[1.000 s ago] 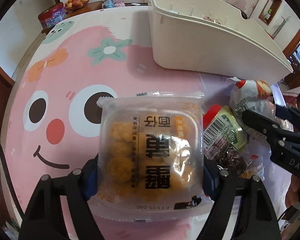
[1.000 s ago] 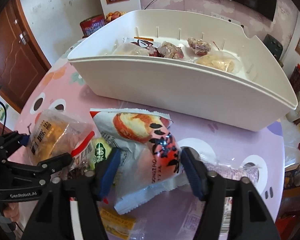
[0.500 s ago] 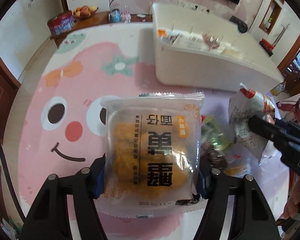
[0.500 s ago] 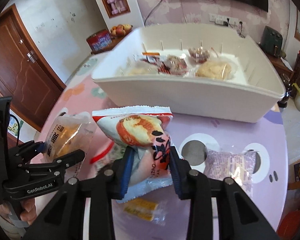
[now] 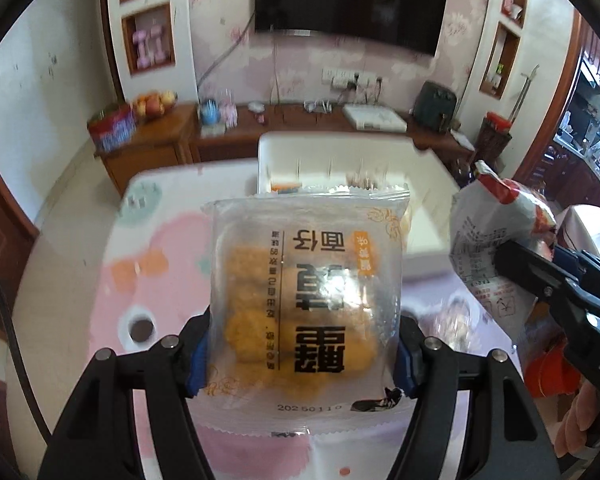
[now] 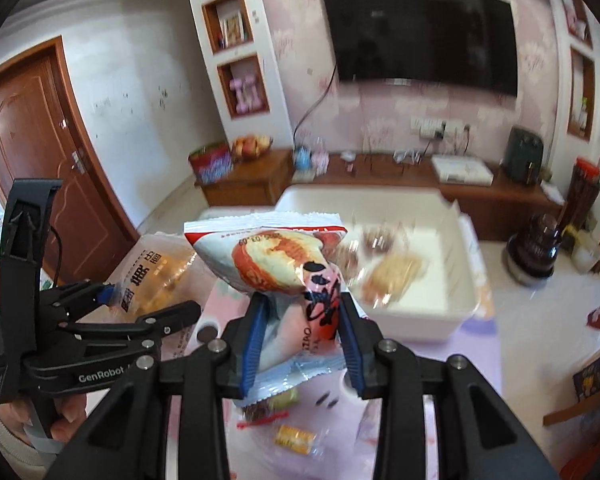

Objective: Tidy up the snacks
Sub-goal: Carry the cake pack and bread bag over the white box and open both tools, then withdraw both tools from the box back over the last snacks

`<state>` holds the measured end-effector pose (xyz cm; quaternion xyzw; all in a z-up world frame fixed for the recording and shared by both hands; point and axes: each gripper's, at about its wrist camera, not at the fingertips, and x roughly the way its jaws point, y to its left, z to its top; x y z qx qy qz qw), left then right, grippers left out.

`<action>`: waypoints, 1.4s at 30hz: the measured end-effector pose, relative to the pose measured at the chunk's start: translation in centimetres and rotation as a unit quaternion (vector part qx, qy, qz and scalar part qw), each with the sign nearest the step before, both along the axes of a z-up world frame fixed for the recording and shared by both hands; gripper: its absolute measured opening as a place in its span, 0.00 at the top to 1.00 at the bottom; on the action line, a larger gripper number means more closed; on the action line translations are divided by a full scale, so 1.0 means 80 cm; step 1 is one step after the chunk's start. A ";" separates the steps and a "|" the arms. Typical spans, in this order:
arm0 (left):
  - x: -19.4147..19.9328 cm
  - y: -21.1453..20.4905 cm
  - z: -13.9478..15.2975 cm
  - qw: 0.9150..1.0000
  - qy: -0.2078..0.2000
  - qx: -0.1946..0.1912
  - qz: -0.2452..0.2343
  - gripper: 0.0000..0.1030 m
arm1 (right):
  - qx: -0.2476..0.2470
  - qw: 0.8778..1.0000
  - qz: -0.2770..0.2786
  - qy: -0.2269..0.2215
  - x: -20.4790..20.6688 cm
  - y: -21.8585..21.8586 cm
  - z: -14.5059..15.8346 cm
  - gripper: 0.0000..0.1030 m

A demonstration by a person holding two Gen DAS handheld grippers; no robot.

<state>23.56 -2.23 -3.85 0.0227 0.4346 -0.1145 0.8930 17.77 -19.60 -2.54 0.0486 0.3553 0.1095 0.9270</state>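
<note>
Left wrist, claw [image 5: 300, 354] pinching pastry packet [image 5: 306, 300] (upright)

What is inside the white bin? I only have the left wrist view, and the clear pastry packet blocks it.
Observer: The white bin holds several wrapped snacks, blurred; one looks pale yellow.
Operator: Is the right gripper really clamping its bag?
Observer: Yes, the right gripper pinches the red-and-white bag at its lower half, squeezing it narrow.
Operator: Anything left on the table?
Observer: Below that bag lie a small yellow packet and a dark snack packet.
</note>
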 end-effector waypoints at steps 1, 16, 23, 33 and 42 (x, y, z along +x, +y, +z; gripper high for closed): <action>0.004 -0.002 0.013 1.000 -0.010 0.003 0.000 0.34 | 0.000 1.000 -0.003 -0.009 0.001 -0.003 0.010 0.65; 0.106 -0.036 0.082 0.998 -0.059 0.028 0.015 0.32 | 0.002 0.997 -0.070 -0.038 0.098 -0.035 0.061 0.65; 0.136 -0.053 0.061 0.998 -0.053 0.037 0.011 0.32 | 0.000 0.996 -0.090 -0.016 0.136 -0.039 0.041 0.64; 0.165 -0.073 0.028 0.998 -0.036 0.044 0.009 0.30 | -0.009 0.995 -0.101 0.018 0.168 -0.035 0.006 0.64; 0.174 -0.066 0.014 0.998 -0.046 0.031 0.021 0.08 | -0.013 0.993 -0.095 0.067 0.198 -0.037 -0.029 0.52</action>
